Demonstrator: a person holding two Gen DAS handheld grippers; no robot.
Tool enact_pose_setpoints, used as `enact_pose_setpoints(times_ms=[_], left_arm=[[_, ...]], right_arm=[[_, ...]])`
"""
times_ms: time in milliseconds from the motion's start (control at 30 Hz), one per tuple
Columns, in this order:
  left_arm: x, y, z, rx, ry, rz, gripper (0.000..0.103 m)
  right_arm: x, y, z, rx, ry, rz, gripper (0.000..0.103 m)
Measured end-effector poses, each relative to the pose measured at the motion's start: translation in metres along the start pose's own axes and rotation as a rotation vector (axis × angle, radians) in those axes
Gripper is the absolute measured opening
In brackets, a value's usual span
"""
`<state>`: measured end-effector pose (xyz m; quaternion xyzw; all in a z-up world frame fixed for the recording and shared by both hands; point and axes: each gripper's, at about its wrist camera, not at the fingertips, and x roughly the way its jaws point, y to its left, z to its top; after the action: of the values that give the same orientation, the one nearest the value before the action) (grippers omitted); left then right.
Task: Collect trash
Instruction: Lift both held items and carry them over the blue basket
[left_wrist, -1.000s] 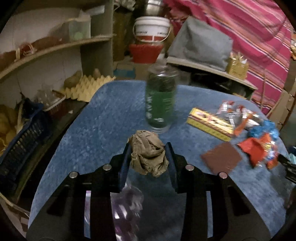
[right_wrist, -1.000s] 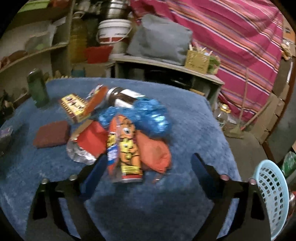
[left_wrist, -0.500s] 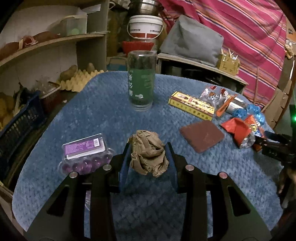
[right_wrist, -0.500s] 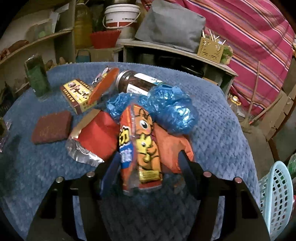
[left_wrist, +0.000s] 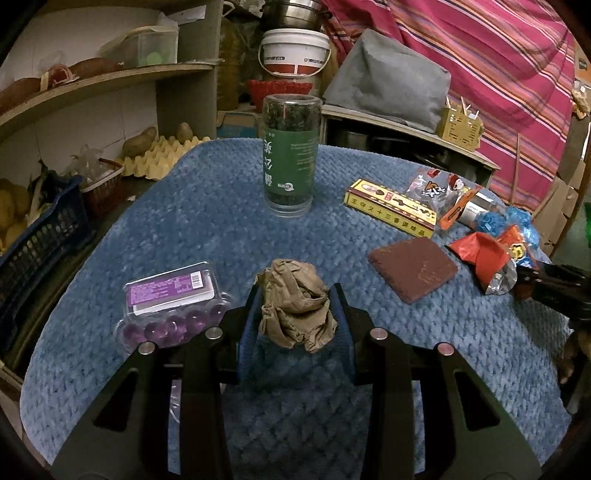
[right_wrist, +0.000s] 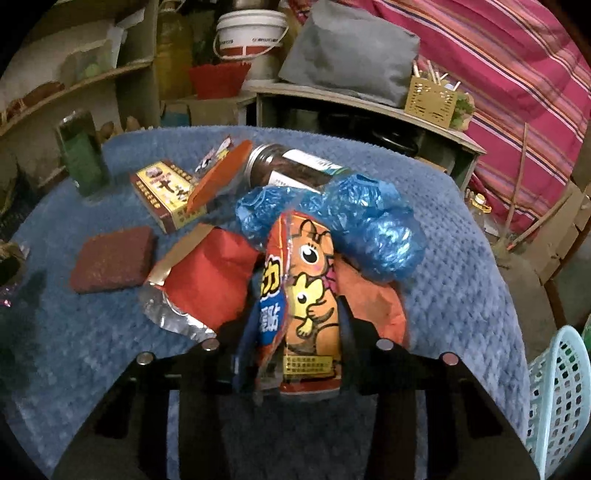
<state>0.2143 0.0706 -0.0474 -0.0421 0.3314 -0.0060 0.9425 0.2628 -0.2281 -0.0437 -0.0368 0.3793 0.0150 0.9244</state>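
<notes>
Covering the table, a blue knitted cloth (left_wrist: 207, 221) carries clutter; wooden shelves (left_wrist: 110, 79) and a pink striped curtain (left_wrist: 498, 74) stand behind. The left gripper (left_wrist: 295, 306) clamps a crumpled brown paper wad (left_wrist: 295, 306) above the cloth. The right gripper (right_wrist: 295, 325), its jaws just closing, pinches an orange snack wrapper (right_wrist: 306, 288) at the near edge of the wrapper pile, beside blue plastic (right_wrist: 362, 221).
</notes>
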Motion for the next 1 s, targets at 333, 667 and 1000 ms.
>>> enact_pose_setpoints(times_ms=[333, 667, 1000], left_arm=[[-0.022, -0.015, 0.006, 0.046, -0.049, 0.000, 0.036], [-0.048, -0.033, 0.005, 0.068, -0.074, -0.028, 0.036], [-0.061, -0.064, 0.000, 0.105, -0.077, -0.044, 0.036]], right_arm=[[-0.066, -0.028, 0.000, 0.050, -0.100, 0.033, 0.042], [-0.091, -0.038, -0.016, 0.039, -0.103, 0.025, 0.042], [-0.099, -0.060, -0.041, 0.060, -0.086, 0.012, 0.042]])
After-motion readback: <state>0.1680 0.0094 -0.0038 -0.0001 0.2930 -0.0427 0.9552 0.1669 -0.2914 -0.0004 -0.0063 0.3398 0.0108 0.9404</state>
